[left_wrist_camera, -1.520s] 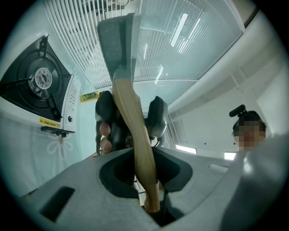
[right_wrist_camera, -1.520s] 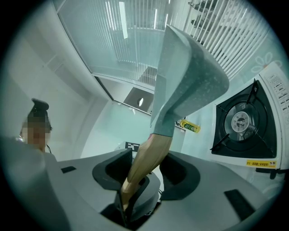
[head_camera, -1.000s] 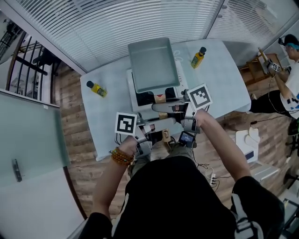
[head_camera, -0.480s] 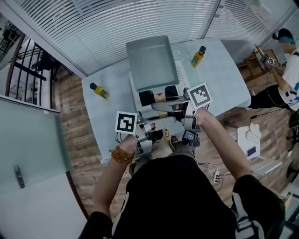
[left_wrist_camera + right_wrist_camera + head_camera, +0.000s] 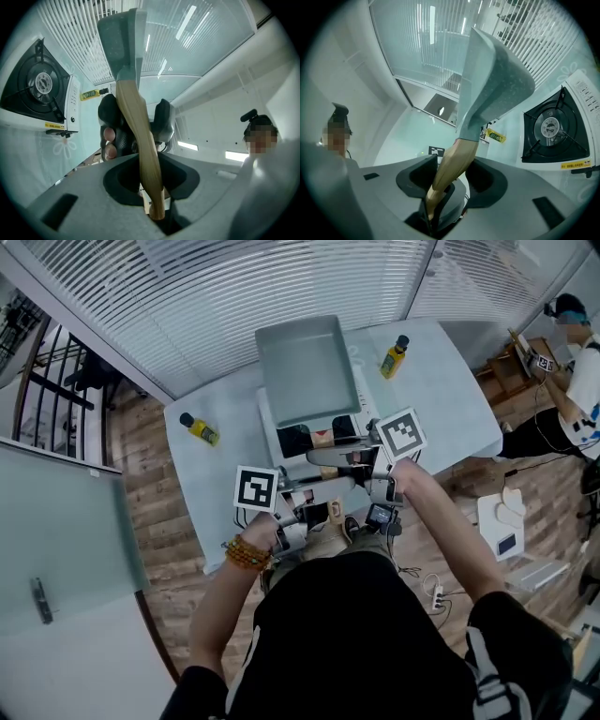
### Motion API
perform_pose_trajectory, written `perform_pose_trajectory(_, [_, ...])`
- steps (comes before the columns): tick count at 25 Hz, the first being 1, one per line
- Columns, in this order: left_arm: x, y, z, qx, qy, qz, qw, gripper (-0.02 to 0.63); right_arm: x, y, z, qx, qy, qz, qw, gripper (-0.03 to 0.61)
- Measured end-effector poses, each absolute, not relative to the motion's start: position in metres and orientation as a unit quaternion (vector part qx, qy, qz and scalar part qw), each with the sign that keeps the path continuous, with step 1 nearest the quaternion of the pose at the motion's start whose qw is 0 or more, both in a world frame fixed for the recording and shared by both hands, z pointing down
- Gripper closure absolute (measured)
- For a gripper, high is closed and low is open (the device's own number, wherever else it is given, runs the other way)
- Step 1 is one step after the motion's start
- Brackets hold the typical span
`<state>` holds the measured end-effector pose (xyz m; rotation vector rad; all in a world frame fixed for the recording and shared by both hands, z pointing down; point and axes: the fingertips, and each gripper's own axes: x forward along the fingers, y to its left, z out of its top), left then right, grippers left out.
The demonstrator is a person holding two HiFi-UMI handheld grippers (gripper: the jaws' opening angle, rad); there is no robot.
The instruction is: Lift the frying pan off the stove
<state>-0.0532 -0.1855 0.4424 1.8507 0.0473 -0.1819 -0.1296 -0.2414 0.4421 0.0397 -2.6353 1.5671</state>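
Note:
A square grey-green frying pan (image 5: pixel 302 369) with a wooden handle (image 5: pixel 136 126) hangs in the air, clear of the white gas stove (image 5: pixel 266 429). The stove's black burner (image 5: pixel 553 127) is bare, and it also shows in the left gripper view (image 5: pixel 40 86). My left gripper (image 5: pixel 314 497) is shut on the handle near its end (image 5: pixel 151 187). My right gripper (image 5: pixel 349 465) comes from the other side and is shut on the same handle (image 5: pixel 440 183). In both gripper views the pan body (image 5: pixel 492 79) rises above the jaws.
The stove stands on a pale table (image 5: pixel 441 395). One yellow bottle (image 5: pixel 200 425) stands at the table's left and another (image 5: pixel 395 354) at the back right. Another person (image 5: pixel 577 381) is at the far right. A wooden floor surrounds the table, with slatted blinds behind.

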Motion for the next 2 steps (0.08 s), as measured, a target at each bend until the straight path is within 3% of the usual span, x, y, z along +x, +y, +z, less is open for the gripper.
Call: perform_pose_trajectory(2, [-0.0526, -0.1851, 0.443, 0.796, 0.02, -0.079, 0.599, 0.528, -0.1297, -0.241, 0.4419, 0.012, -0.86, 0.509, 0.038, 0.391])
